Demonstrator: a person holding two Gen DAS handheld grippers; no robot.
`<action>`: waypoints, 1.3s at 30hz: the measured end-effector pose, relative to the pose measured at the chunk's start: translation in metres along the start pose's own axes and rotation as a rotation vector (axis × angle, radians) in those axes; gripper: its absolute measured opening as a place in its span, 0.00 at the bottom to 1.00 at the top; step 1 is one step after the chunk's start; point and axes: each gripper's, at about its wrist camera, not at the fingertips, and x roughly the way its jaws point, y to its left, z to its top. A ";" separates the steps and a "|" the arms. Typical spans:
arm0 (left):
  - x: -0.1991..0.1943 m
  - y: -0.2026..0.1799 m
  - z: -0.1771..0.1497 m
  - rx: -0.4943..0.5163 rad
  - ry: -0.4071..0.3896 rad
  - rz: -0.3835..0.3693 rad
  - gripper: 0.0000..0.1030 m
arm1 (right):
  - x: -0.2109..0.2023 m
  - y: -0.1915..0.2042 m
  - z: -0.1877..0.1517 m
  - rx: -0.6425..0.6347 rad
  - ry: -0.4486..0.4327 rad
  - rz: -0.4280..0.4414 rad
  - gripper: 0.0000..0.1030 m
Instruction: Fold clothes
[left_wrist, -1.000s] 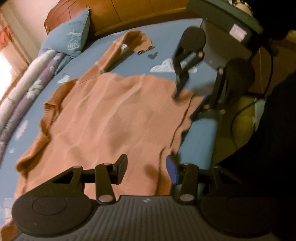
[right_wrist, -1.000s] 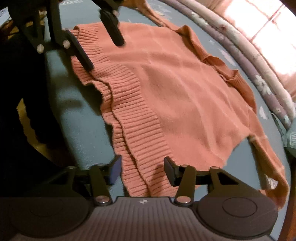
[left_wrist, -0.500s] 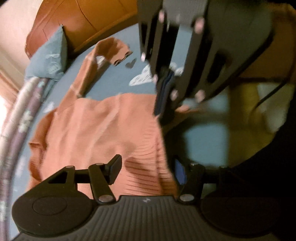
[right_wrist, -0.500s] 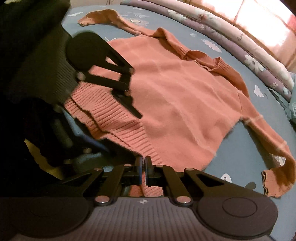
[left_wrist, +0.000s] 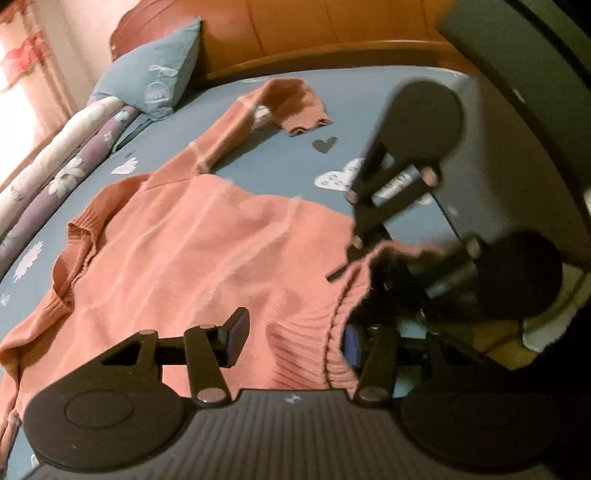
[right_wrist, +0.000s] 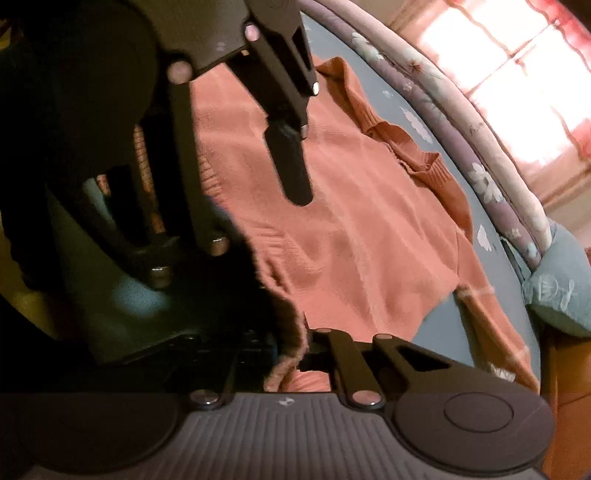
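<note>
On the bed (left_wrist: 369, 110), right claw (right_wrist: 295, 350) grips sweater (left_wrist: 207, 243) (left claw (left_wrist: 291, 332) spread).

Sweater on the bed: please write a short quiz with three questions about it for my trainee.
1. True or false: the left tool is open above the sweater.
2. Which tool pinches the sweater's ribbed hem? A. left tool B. right tool
3. What colour is the bed sheet under the sweater?

Key: 1 true; 2 B; 3 blue.
</note>
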 end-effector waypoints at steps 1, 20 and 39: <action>0.002 -0.002 0.001 0.005 0.015 -0.021 0.38 | -0.004 -0.002 -0.002 -0.016 0.005 0.008 0.08; -0.002 -0.017 -0.008 -0.156 0.053 -0.259 0.30 | -0.027 -0.001 -0.036 0.006 0.139 0.174 0.21; -0.116 0.045 -0.109 -0.383 0.109 0.253 0.61 | -0.050 -0.046 -0.016 0.464 -0.025 0.280 0.56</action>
